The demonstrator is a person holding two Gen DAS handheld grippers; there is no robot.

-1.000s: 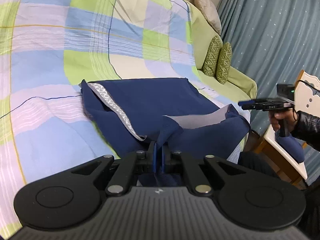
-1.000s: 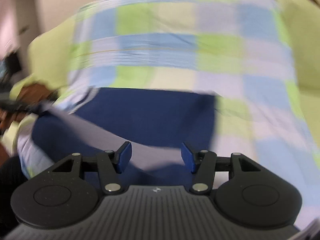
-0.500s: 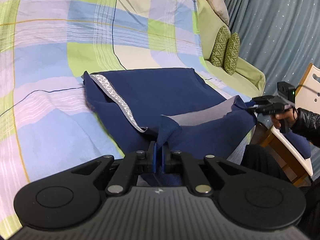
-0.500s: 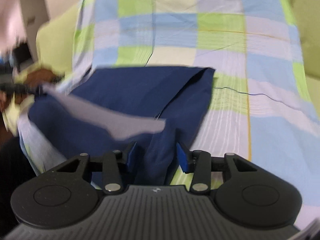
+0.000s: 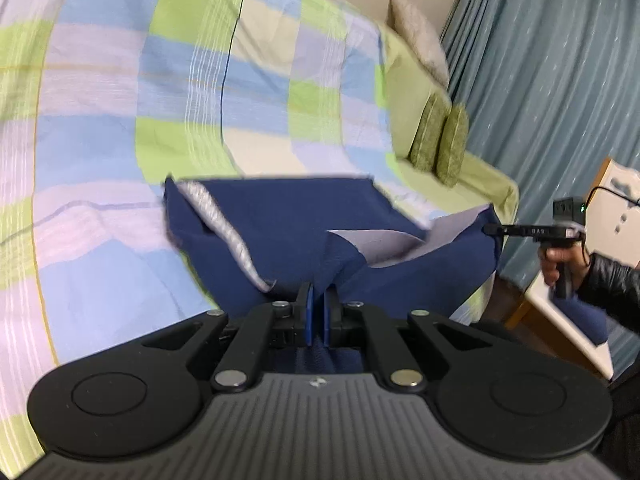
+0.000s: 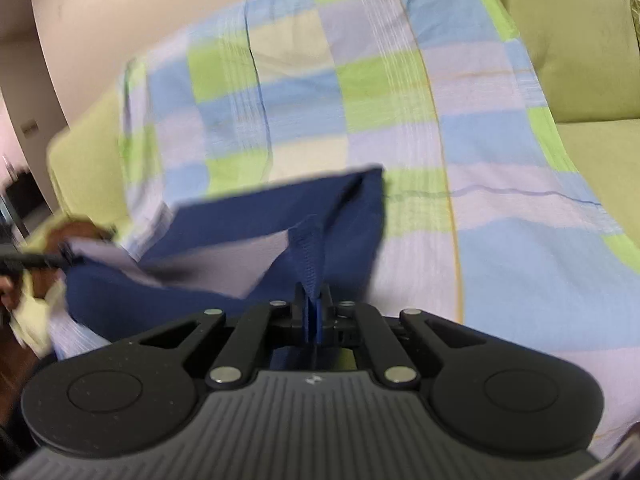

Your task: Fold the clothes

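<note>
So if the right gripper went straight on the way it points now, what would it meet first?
The right gripper, shut on the blue garment, would probably push into that raised cloth first, then the checked sheet beyond; depth is unclear.

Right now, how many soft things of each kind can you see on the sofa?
Navy garment: 1
Checked sheet: 1
Green patterned cushions: 2
Beige pillow: 1
Total: 5

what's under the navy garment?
The navy garment lies on a checked sheet that shows on every side over a green sofa. The patch directly beneath is covered.
</note>
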